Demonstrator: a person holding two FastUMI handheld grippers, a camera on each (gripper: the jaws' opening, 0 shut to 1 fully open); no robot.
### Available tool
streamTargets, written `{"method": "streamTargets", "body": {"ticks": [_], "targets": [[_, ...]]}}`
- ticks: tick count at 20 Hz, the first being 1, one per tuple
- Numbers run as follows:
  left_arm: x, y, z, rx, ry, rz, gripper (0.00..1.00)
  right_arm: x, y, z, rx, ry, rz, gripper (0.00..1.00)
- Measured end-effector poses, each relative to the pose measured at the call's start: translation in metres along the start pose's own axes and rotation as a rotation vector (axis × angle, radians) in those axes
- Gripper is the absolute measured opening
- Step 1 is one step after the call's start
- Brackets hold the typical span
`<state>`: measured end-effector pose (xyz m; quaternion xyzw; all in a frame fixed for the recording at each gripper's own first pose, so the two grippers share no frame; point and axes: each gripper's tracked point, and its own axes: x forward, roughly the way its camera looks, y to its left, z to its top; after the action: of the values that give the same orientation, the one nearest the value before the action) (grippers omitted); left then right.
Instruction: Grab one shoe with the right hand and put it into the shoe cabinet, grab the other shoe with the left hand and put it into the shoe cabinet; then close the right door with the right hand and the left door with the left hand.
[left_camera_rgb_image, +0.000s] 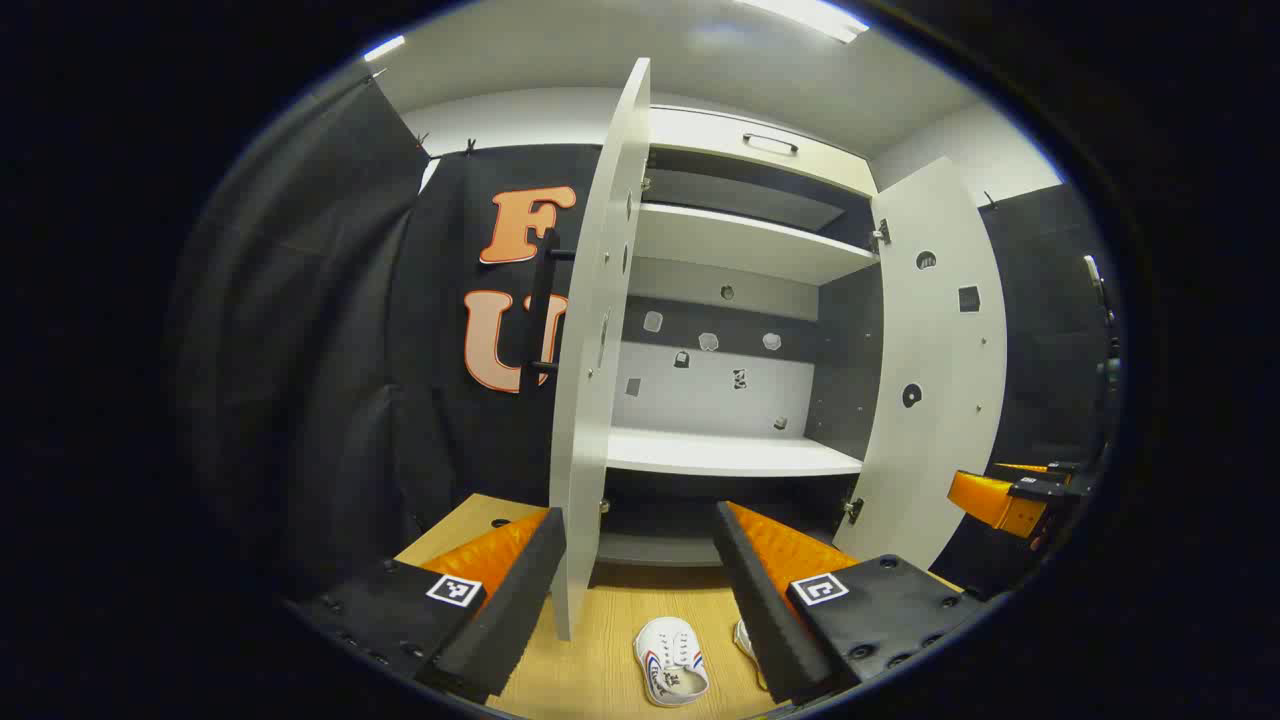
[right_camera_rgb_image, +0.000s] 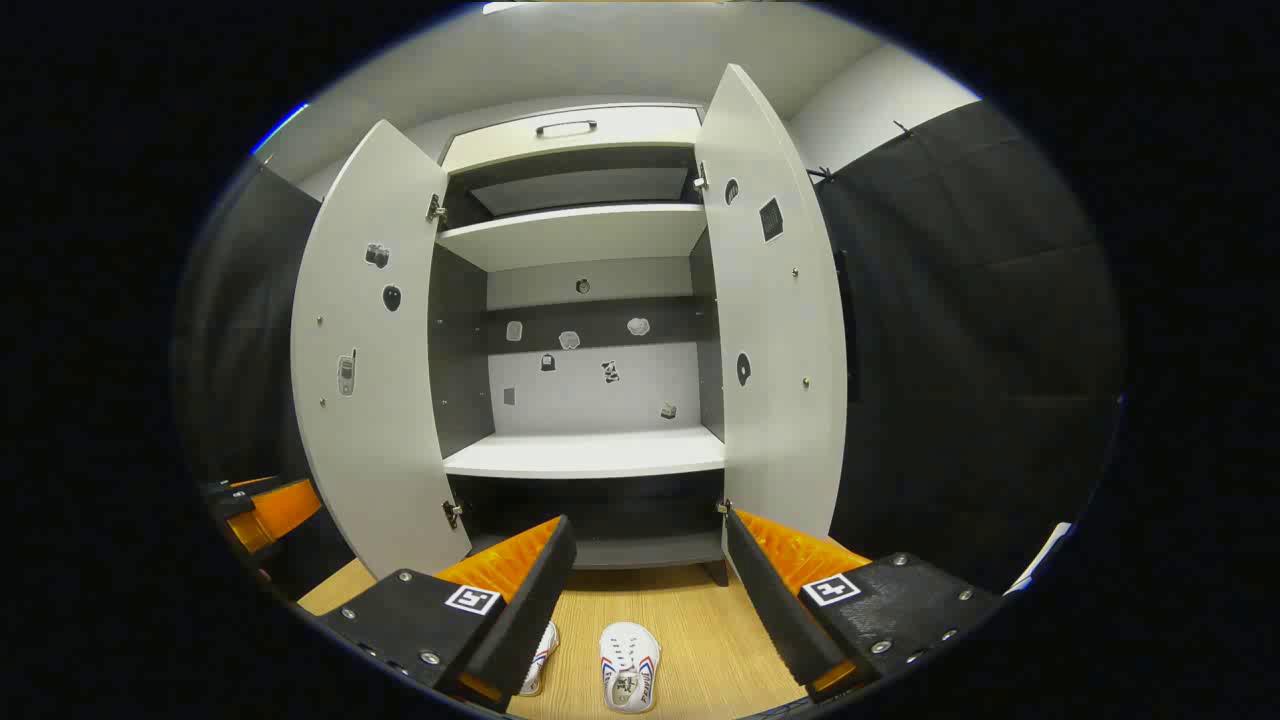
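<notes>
Two small white shoes lie on the wooden floor before the shoe cabinet. In the left gripper view one shoe (left_camera_rgb_image: 671, 660) lies between my fingers and the other shoe (left_camera_rgb_image: 745, 640) peeks out behind the right finger. My left gripper (left_camera_rgb_image: 635, 590) is open above them. In the right gripper view one shoe (right_camera_rgb_image: 628, 666) lies in the gap and the other shoe (right_camera_rgb_image: 540, 658) is half hidden by the left finger. My right gripper (right_camera_rgb_image: 650, 590) is open, empty. The cabinet (right_camera_rgb_image: 585, 455) stands with its left door (right_camera_rgb_image: 370, 350) and right door (right_camera_rgb_image: 775, 320) swung wide.
The cabinet has white shelves (left_camera_rgb_image: 730, 455) with nothing on them and a drawer with a handle (right_camera_rgb_image: 566, 127) on top. Black cloth walls close both sides. The right gripper (left_camera_rgb_image: 1010, 495) shows at the right edge of the left gripper view, the left gripper (right_camera_rgb_image: 255, 505) at the left edge of the right gripper view.
</notes>
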<state>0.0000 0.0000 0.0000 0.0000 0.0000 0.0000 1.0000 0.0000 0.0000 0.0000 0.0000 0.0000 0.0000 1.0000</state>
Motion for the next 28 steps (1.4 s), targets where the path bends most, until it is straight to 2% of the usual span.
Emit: {"method": "streamTargets", "body": {"ticks": [2, 3, 5, 6, 12, 13, 14, 20, 23, 28], "targets": [[0.002, -0.002, -0.001, 0.000, 0.008, -0.001, 0.99, 0.000, -0.001, -0.002, 0.000, 0.006, -0.002, 0.94], [0.003, -0.003, -0.001, 0.002, 0.011, -0.001, 0.96, -0.001, -0.002, -0.002, -0.001, 0.005, -0.006, 0.94], [0.005, -0.006, 0.001, 0.009, 0.010, -0.006, 0.99, -0.001, -0.006, 0.000, 0.001, 0.003, -0.014, 0.94], [0.006, -0.009, 0.001, 0.013, 0.010, -0.011, 0.96, -0.002, -0.007, 0.000, 0.003, 0.002, -0.018, 0.94], [0.009, -0.011, 0.001, 0.014, 0.014, -0.010, 0.96, 0.000, -0.014, -0.002, 0.002, 0.012, -0.032, 0.94], [0.008, -0.011, 0.001, 0.013, 0.016, -0.009, 0.99, 0.000, -0.014, -0.002, 0.002, 0.015, -0.029, 0.94], [0.008, -0.011, 0.001, 0.014, 0.017, -0.007, 0.96, 0.000, -0.014, -0.003, 0.003, 0.019, -0.027, 0.94], [0.006, -0.008, 0.003, 0.012, 0.011, 0.002, 0.96, 0.005, -0.012, -0.013, -0.004, 0.038, -0.028, 0.94], [0.005, -0.005, 0.005, 0.018, 0.007, 0.006, 0.96, 0.010, -0.013, -0.029, 0.000, 0.066, -0.030, 0.94], [0.006, -0.005, 0.006, 0.017, 0.005, 0.002, 0.96, 0.022, -0.017, -0.085, -0.009, 0.158, -0.041, 0.94]]}}
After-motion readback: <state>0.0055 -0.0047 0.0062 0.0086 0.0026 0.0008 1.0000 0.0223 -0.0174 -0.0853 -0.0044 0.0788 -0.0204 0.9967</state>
